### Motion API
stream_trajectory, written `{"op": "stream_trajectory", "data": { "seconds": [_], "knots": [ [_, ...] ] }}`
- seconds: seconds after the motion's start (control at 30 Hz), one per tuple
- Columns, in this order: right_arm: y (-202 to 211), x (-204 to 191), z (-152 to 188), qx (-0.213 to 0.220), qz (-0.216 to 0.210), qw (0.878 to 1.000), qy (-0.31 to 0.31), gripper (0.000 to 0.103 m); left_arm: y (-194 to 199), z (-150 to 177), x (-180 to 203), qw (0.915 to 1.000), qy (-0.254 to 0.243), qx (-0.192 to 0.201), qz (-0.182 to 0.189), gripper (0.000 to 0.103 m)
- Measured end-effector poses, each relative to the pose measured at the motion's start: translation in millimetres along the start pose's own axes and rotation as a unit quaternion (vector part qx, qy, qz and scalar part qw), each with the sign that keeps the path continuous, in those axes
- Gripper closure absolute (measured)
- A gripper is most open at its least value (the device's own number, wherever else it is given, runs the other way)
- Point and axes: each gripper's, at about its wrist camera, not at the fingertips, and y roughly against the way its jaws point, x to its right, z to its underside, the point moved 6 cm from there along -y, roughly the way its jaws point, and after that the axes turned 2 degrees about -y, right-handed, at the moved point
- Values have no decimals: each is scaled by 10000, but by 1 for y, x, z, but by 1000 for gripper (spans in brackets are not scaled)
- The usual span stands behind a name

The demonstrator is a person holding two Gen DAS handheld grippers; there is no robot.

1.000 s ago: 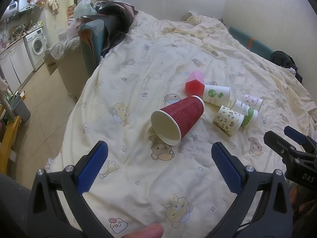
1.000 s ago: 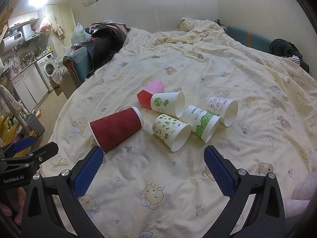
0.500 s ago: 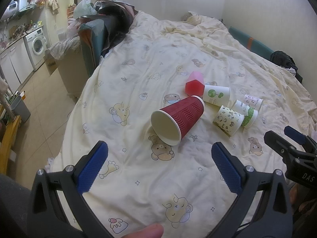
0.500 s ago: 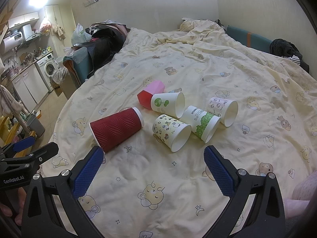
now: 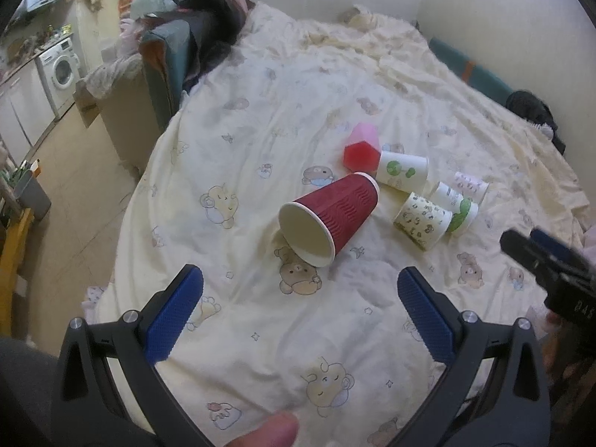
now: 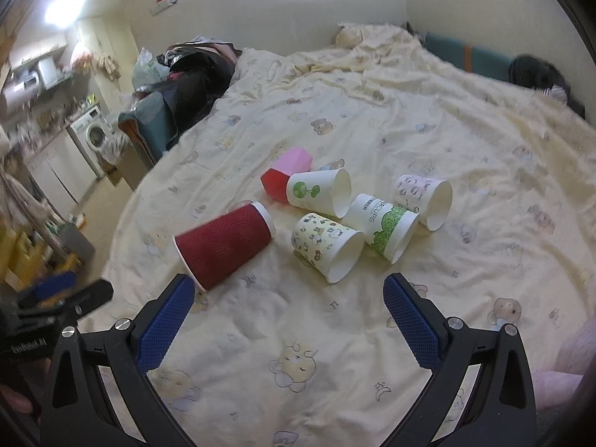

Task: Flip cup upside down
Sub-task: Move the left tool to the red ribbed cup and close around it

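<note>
From your left wrist camera, your left gripper (image 5: 300,303) hangs above the bed (image 5: 335,85) with its blue-padded fingers (image 5: 175,313) spread wide apart and nothing between them. Just beyond them the dark red ribbed paper cup (image 5: 333,216) lies on its side on the cream cartoon-print bedsheet (image 5: 260,335), its open mouth turned toward you and toward the bed's left edge, its base touching or nearly touching the white paper cup with green tree print (image 5: 402,170). Behind that one lies the pink-and-red faceted plastic cup (image 5: 361,149); to the right sit the white paper cup with small animal print (image 5: 422,221), the white-and-green paper cup (image 5: 456,206) and the pale pink patterned paper cup (image 5: 471,185), all tipped over. Your right gripper (image 5: 547,260) shows at the right edge of this view, blurred; you cannot tell its finger spacing here. From your right wrist camera, your right gripper (image 6: 288,309) has its blue fingers (image 6: 409,320) well apart and holds nothing. The dark red cup (image 6: 225,244) lies just past the left finger, base up-right, mouth toward the bed's near-left edge. The animal-print cup (image 6: 327,246), white-and-green cup (image 6: 385,225), pink patterned cup (image 6: 422,197) and tree-print cup (image 6: 320,192) lie clustered, mouths facing right and toward you, with the faceted cup (image 6: 287,173) behind. Your left gripper (image 6: 59,298) is a blur at the left edge.
</note>
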Motion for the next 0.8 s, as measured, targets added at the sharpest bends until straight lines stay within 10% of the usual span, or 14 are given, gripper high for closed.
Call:
{"op": "stream_trajectory", "data": {
  "seconds": [0.63, 0.8],
  "knots": [
    [-71, 29, -52, -950, -53, 9954, 101, 0, -112, -71, 37, 9774, -1430, -1558, -28, 0],
    [-87, 48, -48, -1046, -23, 9943, -189, 0, -152, -60, 55, 9579, -1798, -2237, 42, 0]
  ]
}}
